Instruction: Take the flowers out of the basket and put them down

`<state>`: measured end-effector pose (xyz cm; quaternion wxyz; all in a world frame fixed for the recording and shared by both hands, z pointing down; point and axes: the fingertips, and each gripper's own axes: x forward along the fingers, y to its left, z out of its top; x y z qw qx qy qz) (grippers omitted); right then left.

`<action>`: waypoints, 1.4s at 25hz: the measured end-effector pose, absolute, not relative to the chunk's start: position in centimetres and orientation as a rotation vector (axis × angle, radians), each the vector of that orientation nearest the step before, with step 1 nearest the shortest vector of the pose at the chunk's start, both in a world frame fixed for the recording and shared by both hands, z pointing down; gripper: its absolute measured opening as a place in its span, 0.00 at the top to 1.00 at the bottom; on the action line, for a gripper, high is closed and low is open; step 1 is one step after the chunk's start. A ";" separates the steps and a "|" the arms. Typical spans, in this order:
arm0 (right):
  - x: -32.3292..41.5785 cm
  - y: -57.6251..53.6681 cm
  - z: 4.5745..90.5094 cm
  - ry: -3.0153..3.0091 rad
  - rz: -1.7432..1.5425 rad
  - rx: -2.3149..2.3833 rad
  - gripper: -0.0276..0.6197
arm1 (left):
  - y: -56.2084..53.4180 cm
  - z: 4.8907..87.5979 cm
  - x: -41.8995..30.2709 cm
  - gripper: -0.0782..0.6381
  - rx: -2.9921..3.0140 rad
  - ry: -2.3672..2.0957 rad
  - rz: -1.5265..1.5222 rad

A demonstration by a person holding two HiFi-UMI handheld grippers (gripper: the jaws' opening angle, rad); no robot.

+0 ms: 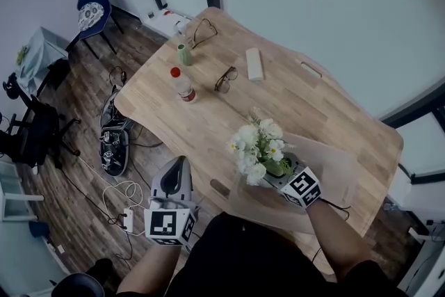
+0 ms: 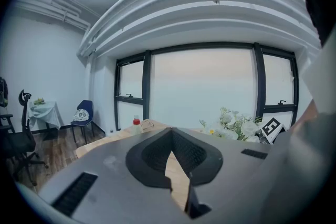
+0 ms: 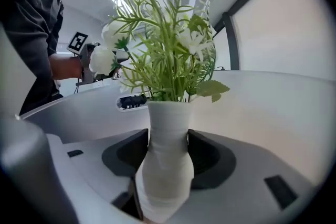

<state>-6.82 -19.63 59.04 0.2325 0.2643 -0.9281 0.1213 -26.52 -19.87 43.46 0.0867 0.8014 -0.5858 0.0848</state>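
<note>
Right gripper (image 3: 168, 139) has its jaws wide apart either side of the vase (image 3: 165, 178) neck, not really squeezing. Flowers (image 1: 259, 146) sit inside the basket (image 1: 337, 167) on the table (image 1: 208, 115). Left gripper (image 2: 170, 162) is closed, empty.

A translucent plastic basket (image 1: 335, 165) sits on the near right part of the light wooden table (image 1: 208, 118). Inside it, a white narrow-necked vase (image 3: 167, 181) of white artificial flowers (image 1: 259, 146) is upright between the right gripper's (image 3: 168, 136) jaws. A red-capped clear bottle (image 1: 183, 85), a small green bottle (image 1: 184, 53) and a white rectangular block (image 1: 254, 64) lie farther back. The left gripper (image 1: 181, 165) is beyond the table's near left edge.
</note>
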 end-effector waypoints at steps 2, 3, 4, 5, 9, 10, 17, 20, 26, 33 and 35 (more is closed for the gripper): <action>-7.0 -19.7 59.1 -2.553 0.348 0.722 0.58 | -20.0 43.5 -26.6 0.88 2.388 -1.744 0.256; -6.9 -19.8 59.0 -2.553 0.357 0.720 0.58 | -20.0 43.5 -26.6 0.89 2.389 -1.743 0.257; -6.9 -19.8 59.0 -2.554 0.364 0.719 0.58 | -20.0 43.5 -26.6 0.89 2.390 -1.741 0.258; -6.8 -19.8 58.9 -2.555 0.365 0.719 0.58 | -20.1 43.5 -26.5 0.88 2.391 -1.740 0.257; -6.4 -19.6 57.8 -2.580 0.356 0.738 0.59 | -20.2 43.4 -26.2 0.88 2.404 -1.724 0.251; -6.4 -19.6 57.3 -2.591 0.355 0.745 0.59 | -20.3 43.4 -26.1 0.89 2.409 -1.718 0.248; -5.9 -19.6 54.9 -2.636 0.326 0.789 0.59 | -21.0 43.1 -24.6 0.88 2.459 -1.666 0.230; -5.2 -19.4 53.8 -2.646 0.305 0.825 0.59 | -21.1 42.8 -23.9 0.88 2.485 -1.642 0.220; -3.9 -19.1 51.3 -2.661 0.270 0.910 0.59 | -21.6 42.0 -21.9 0.88 2.546 -1.580 0.194; -2.3 -18.6 48.7 -2.671 0.225 0.983 0.59 | -21.9 41.1 -19.5 0.89 2.609 -1.508 0.171; -1.7 -18.4 48.0 -2.671 0.213 1.003 0.59 | -21.9 40.9 -18.7 0.89 2.629 -1.490 0.163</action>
